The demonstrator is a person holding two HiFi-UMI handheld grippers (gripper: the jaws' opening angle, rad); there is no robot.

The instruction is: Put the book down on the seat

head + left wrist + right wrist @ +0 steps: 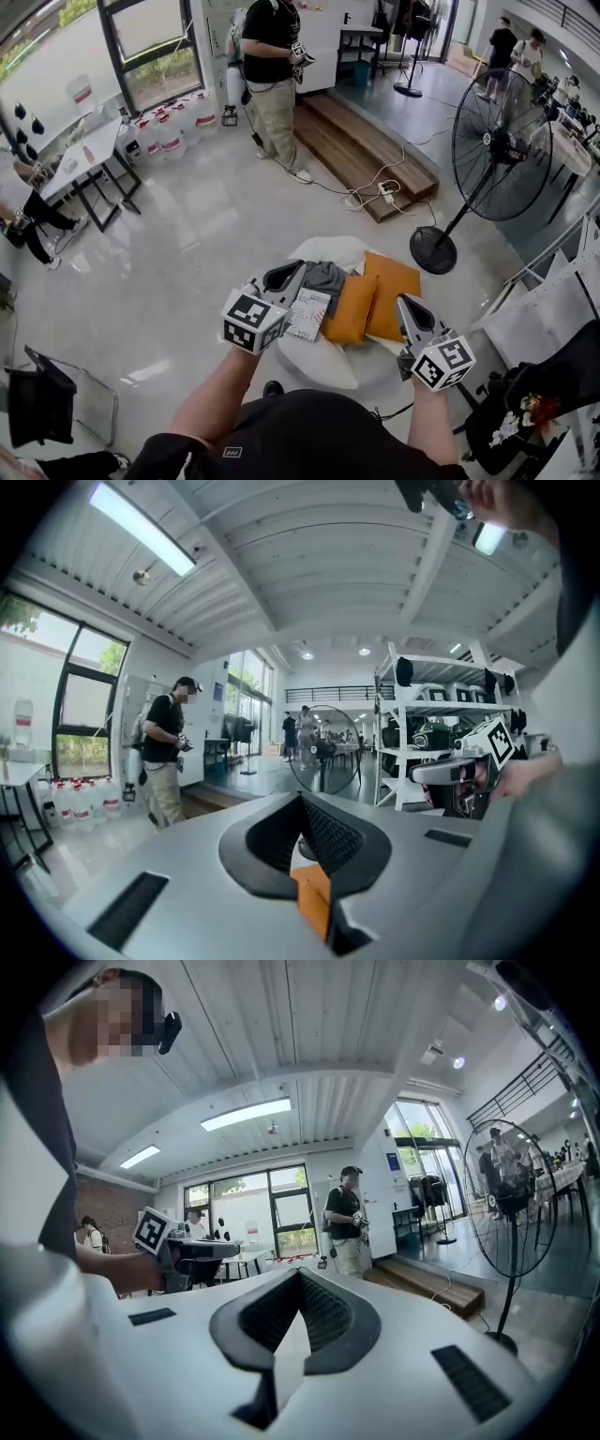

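A book (309, 312) with a pale patterned cover lies flat on the round white seat (328, 370), between a grey cloth (325, 276) and two orange cushions (375, 295). My left gripper (295, 272) hovers above the grey cloth and the book's left edge, jaws shut with nothing in them. My right gripper (406, 305) is raised over the right edge of the cushions, also shut and empty. In the left gripper view the jaws (302, 801) meet at the tip, with orange cushion showing below them. The right gripper view has its jaws (298, 1277) closed over the white seat.
A large standing fan (502, 141) is at the right behind the seat. A wooden step (366, 150) with cables lies ahead, a person (272, 75) standing by it. A black chair (37, 403) is at the near left, and a black bag (534, 403) and white racks at the right.
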